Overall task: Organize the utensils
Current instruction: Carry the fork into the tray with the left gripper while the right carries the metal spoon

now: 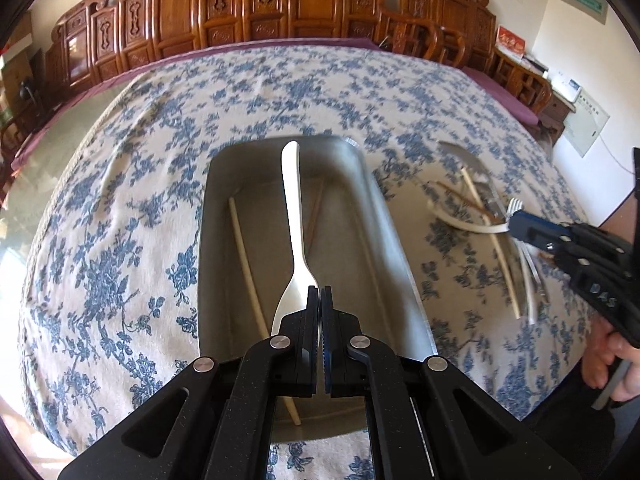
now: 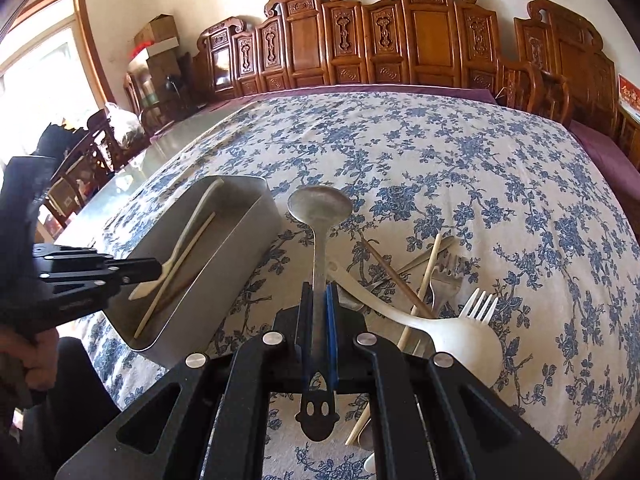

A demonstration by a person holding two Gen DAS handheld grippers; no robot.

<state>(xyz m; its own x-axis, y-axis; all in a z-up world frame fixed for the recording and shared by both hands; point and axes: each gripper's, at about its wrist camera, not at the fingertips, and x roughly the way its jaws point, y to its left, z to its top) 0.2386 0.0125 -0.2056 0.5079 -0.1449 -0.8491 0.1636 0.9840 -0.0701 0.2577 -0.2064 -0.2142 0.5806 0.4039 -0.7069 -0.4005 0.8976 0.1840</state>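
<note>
Where fingers (image 2: pixel 320 304) meet, metal spoon (image 2: pixel 320 204).

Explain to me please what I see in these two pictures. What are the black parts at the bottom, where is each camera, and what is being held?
No robot is here. A person holds a hand tool with two fingers in each hand, and a wide-angle camera on each tool looks forward along them. The black parts are those tools. The left camera shows the left gripper shut on a white plastic utensil above a metal tray, which has two chopsticks inside. The right camera shows the right gripper shut on a metal spoon, held above a table with a blue flowered cloth. Loose on the cloth lie a white spoon, forks and more chopsticks. Each gripper also appears in the other's picture.
</note>
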